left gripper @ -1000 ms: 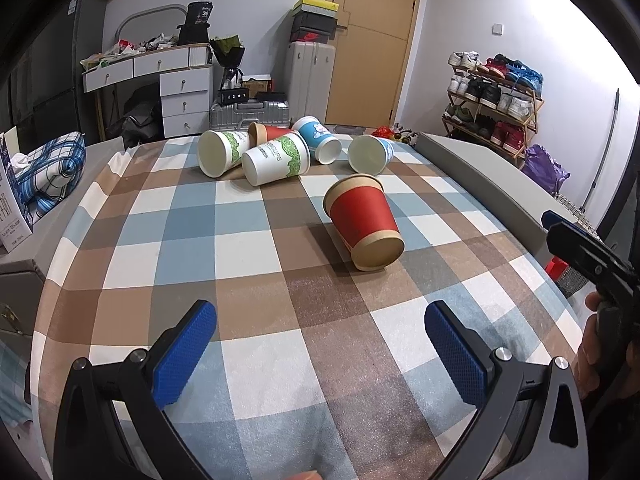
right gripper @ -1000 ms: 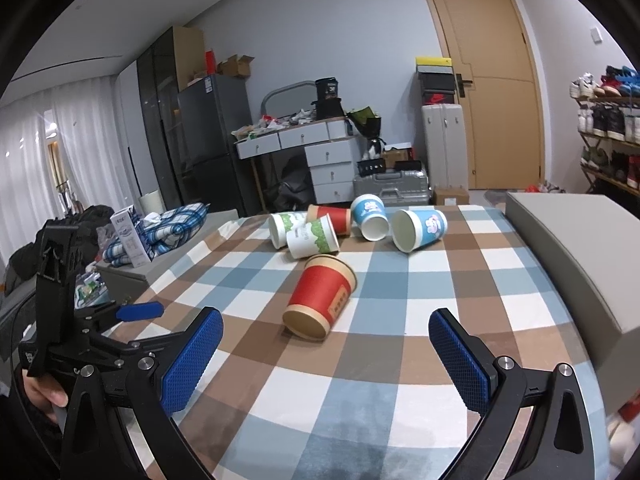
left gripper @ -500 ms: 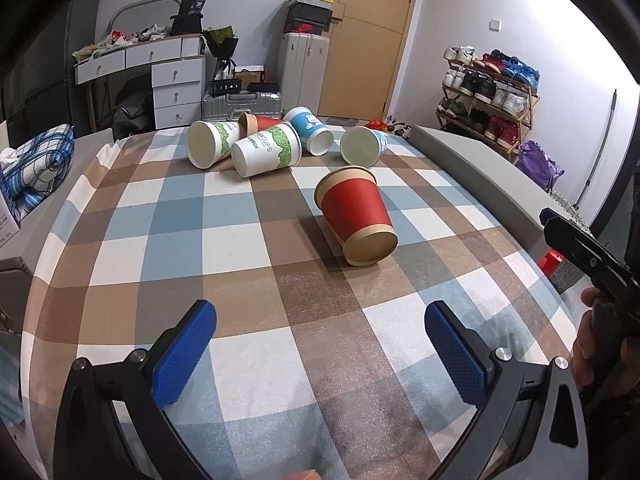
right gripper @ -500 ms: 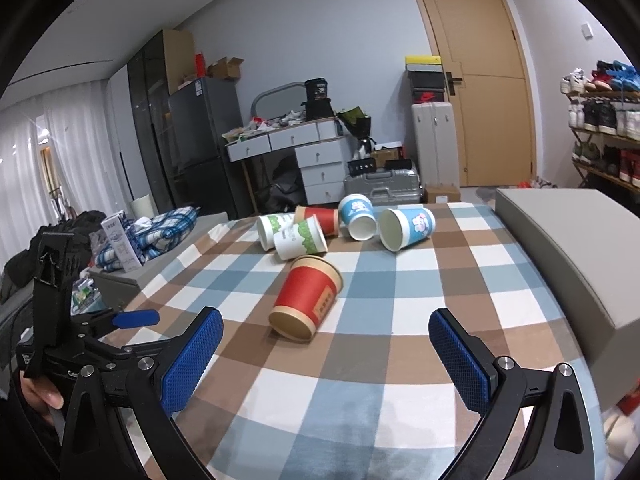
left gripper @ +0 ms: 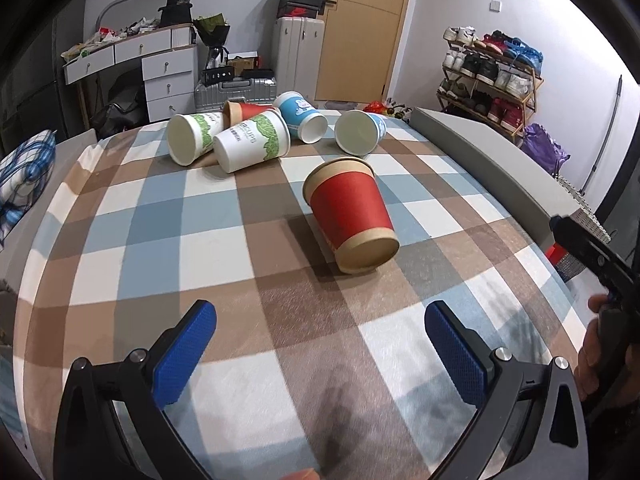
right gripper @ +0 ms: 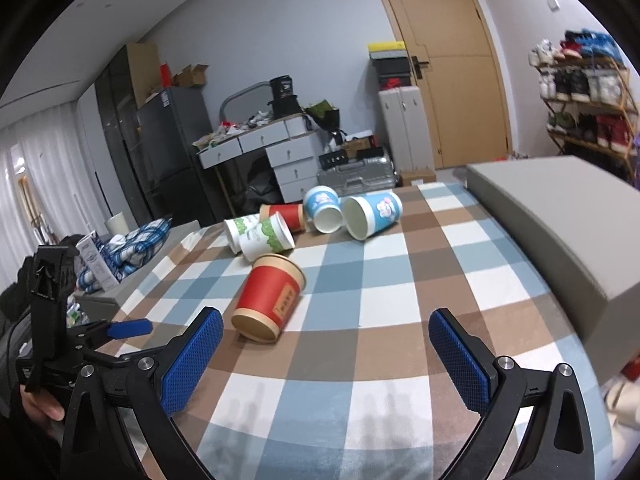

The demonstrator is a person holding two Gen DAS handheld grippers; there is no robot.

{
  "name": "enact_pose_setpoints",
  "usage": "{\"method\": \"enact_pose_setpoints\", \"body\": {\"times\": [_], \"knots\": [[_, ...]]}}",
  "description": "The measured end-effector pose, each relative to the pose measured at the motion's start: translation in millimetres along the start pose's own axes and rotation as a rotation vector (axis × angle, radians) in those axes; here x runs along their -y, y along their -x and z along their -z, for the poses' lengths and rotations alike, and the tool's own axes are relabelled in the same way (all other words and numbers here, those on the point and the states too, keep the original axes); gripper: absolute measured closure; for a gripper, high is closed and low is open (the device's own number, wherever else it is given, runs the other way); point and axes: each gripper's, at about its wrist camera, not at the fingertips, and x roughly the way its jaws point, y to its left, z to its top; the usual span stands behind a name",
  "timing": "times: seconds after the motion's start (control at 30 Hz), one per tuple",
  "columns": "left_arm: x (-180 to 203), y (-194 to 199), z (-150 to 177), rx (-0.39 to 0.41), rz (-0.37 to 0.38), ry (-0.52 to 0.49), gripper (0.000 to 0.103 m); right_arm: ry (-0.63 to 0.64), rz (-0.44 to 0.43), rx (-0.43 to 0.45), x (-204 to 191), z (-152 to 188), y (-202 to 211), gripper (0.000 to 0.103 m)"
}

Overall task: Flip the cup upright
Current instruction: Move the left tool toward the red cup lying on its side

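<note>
A red paper cup with brown bands (left gripper: 349, 216) lies on its side on the checked tablecloth (left gripper: 240, 248), its closed base toward me; it also shows in the right wrist view (right gripper: 269, 296). My left gripper (left gripper: 320, 348) is open and empty, a short way in front of the cup's base. My right gripper (right gripper: 326, 354) is open and empty, with the cup ahead and to the left, beyond its left fingertip. The left gripper also appears at the left edge of the right wrist view (right gripper: 120, 328).
Several more cups lie on their sides at the far end: two green-and-white cups (left gripper: 252, 146), a second red cup (left gripper: 244, 111) and two blue cups (left gripper: 360, 132). A grey padded block (left gripper: 492, 168) runs along the table's right edge.
Both grippers have moved forward toward the red cup, which now looks larger and closer in both views. Both grippers stay open. The cups have not moved.
</note>
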Motion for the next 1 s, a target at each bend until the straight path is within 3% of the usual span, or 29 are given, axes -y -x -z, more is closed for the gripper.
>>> {"method": "enact_pose_setpoints", "body": {"times": [0.83, 1.0], "knots": [[6, -58, -35, -0.092, 0.090, 0.140, 0.003, -0.074, 0.032, -0.046, 10, -5, -27, 0.000], [10, -62, -38, -0.109, 0.096, 0.140, 0.022, -0.078, 0.030, -0.045, 11, -5, -27, 0.000]]}}
